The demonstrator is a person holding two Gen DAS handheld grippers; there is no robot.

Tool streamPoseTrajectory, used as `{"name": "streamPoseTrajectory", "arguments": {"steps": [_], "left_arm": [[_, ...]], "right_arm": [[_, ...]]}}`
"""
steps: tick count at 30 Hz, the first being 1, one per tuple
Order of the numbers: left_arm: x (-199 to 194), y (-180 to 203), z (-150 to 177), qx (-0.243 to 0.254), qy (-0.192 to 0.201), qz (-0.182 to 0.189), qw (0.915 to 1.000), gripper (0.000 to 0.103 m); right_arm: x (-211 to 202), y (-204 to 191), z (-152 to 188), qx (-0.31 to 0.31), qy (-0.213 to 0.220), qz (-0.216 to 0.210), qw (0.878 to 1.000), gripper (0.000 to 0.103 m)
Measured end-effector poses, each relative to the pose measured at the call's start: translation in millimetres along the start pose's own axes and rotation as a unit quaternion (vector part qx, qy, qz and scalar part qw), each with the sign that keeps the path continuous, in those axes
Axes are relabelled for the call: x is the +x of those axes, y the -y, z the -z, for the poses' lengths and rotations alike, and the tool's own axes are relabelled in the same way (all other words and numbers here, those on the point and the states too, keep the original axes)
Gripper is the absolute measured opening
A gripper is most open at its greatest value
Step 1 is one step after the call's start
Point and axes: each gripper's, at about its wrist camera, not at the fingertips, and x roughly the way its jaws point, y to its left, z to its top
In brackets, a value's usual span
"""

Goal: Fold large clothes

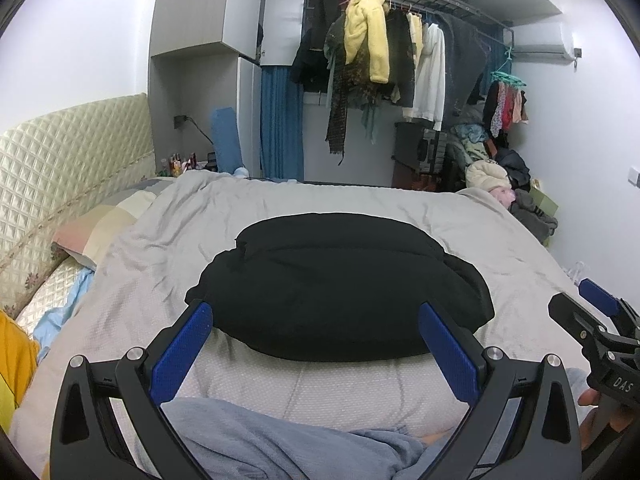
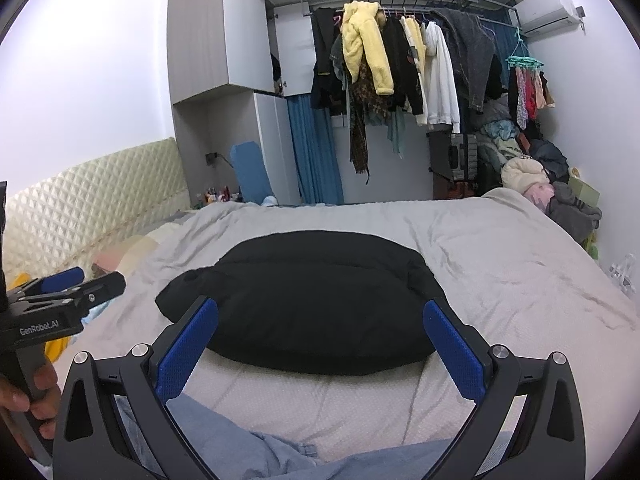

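A black garment (image 1: 340,284) lies folded into a thick bundle on the grey bedspread (image 1: 160,272), seen also as the black garment (image 2: 304,300) in the right wrist view. My left gripper (image 1: 316,316) hovers open just in front of its near edge, nothing between the blue pads. My right gripper (image 2: 320,316) is open too, empty, at the same near edge. Each gripper shows in the other's view: the right gripper (image 1: 600,312) at the far right, the left gripper (image 2: 68,284) at the far left, held by a hand (image 2: 36,396).
A blue-grey cloth (image 1: 256,440) lies bunched at the bed's near edge under both grippers. A quilted headboard (image 1: 72,160) and pillows (image 1: 100,220) are at left. A rack of hanging clothes (image 1: 384,60) and piled laundry (image 1: 496,168) stand beyond the bed.
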Motion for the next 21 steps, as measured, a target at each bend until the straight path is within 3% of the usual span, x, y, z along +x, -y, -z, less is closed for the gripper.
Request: {"name": "streamPoseTrajectory", "arguments": {"steps": [21], "left_arm": [[6.7, 2.2, 3.7, -0.008, -0.007, -0.009, 0.9999, 0.103]], "right_arm": [[-0.3, 6.1, 5.1, 0.014, -0.002, 0.006, 1.0, 0.103]]}}
